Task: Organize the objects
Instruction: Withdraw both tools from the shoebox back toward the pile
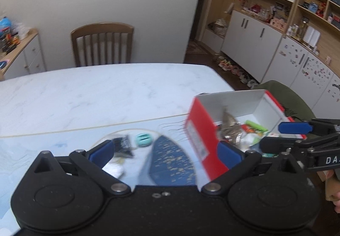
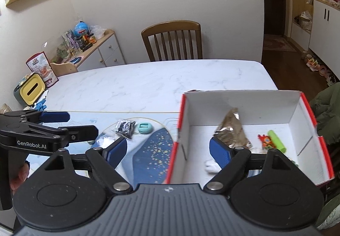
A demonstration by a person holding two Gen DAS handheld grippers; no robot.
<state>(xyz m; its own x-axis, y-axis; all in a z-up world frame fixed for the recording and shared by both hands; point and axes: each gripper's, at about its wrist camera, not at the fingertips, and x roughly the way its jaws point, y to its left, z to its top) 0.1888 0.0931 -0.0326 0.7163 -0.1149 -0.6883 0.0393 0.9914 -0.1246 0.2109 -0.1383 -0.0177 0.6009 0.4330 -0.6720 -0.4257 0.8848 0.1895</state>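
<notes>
A red-and-white cardboard box [image 2: 244, 106] stands open on the table's right side. It holds a crumpled foil packet [image 2: 231, 129], a green tube [image 2: 276, 137], a small orange item [image 2: 265, 141] and a white piece [image 2: 210, 166]. Left of the box, on a printed mat [image 2: 148, 155], lie a black packet [image 2: 125, 126], a teal round object [image 2: 144, 128] and a white lump [image 2: 105, 141]. My right gripper [image 2: 167, 151] is open, straddling the box's left wall. My left gripper [image 1: 165, 151] is open above the mat, nothing between its fingers. The box [image 1: 199, 129] and teal object [image 1: 144, 139] show blurred in the left wrist view.
A wooden chair [image 2: 172, 40] stands behind the marble table [image 2: 148, 83]. A yellow tissue box [image 2: 31, 89] and a snack bag [image 2: 41, 69] sit at the table's far left corner. A green jacket [image 2: 327, 113] hangs beside the box on the right.
</notes>
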